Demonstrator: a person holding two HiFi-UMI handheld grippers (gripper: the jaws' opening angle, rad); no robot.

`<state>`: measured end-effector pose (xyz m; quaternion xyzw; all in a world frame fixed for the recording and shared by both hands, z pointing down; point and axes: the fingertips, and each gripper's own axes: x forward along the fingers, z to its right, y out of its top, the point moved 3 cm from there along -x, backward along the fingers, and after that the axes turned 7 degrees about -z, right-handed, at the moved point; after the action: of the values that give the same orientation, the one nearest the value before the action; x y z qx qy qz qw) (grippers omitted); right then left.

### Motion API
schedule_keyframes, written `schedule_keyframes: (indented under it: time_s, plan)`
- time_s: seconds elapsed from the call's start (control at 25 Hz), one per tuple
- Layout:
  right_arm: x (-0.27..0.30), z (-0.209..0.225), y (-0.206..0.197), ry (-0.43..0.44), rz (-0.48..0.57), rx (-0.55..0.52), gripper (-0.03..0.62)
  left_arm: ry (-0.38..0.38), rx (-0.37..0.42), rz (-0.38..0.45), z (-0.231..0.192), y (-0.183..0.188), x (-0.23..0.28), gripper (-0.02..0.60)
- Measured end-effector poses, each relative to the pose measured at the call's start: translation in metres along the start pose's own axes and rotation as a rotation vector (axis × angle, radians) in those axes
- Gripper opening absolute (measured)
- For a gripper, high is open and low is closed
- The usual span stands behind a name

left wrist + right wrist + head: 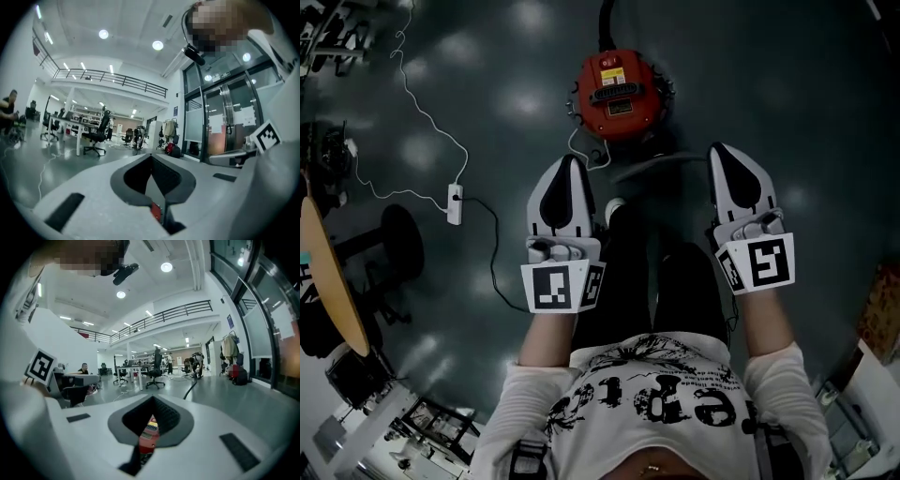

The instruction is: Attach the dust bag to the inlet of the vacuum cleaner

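- The person stands in a white shirt (652, 389) with black print and holds 1 tool in each hand, both out in front at about the same height.
- The left tool (569, 161) is closed, tips together, with nothing between them. Its own view shows the 2 halves meeting at a point (151, 157).
- The right tool (719, 150) is closed the same way and grips nothing (152, 400).
- A cube with black square markers sits at the back of each tool.
- Down between the tools, the toe of a pale shoe (615, 208) shows on the dark floor (787, 103).
- The red vacuum cleaner (619, 94) stands on the floor just beyond the shoe, ahead of both tool tips and apart from them. It also shows through the gap below the right tool's tips (147, 437).
- A dim grey strip (661, 169) lies on the floor just beside the vacuum cleaner; I cannot tell what it is.
- A black hose (605, 23) runs away from the far side of the vacuum cleaner.
- Off to the left, a white power strip (455, 203) lies on the floor with a thin white cord (417, 108) trailing from it.
- A wooden counter (333, 272) edges in at the far left.
- Far across the hall stand desks and office chairs (96, 136), a railed balcony (108, 77) and glass doors (229, 122).
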<state>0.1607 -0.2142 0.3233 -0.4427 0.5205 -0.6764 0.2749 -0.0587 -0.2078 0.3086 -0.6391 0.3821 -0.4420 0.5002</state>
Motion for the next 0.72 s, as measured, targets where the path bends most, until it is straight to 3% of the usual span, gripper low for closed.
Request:
schedule_keyframes:
  time_s: [0.16,0.36,0.44,0.56,0.72]
  plan:
    - [-0.061,-0.011,0.080,-0.049,-0.029,-0.011,0.002,0.029,0.125,0.005,0.045,0.094,-0.047,0.003]
    - [-0.131,-0.039,0.151,-0.030,-0.044,-0.038,0.003,0.052,0.077,-0.013,0.076,0.179,-0.108,0.003]
    - [-0.161,-0.050,0.178,-0.023,-0.030,-0.074,0.003,0.041,0.045,-0.024,0.088,0.202,-0.131,0.003]
    - [-0.192,-0.057,0.208,-0.018,0.006,-0.119,0.002,0.033,0.068,-0.006,0.104,0.223,-0.151,0.003]
    - [-0.221,-0.070,0.207,0.005,0.037,-0.146,0.003,0.029,0.029,-0.003,0.126,0.222,-0.173,0.003]
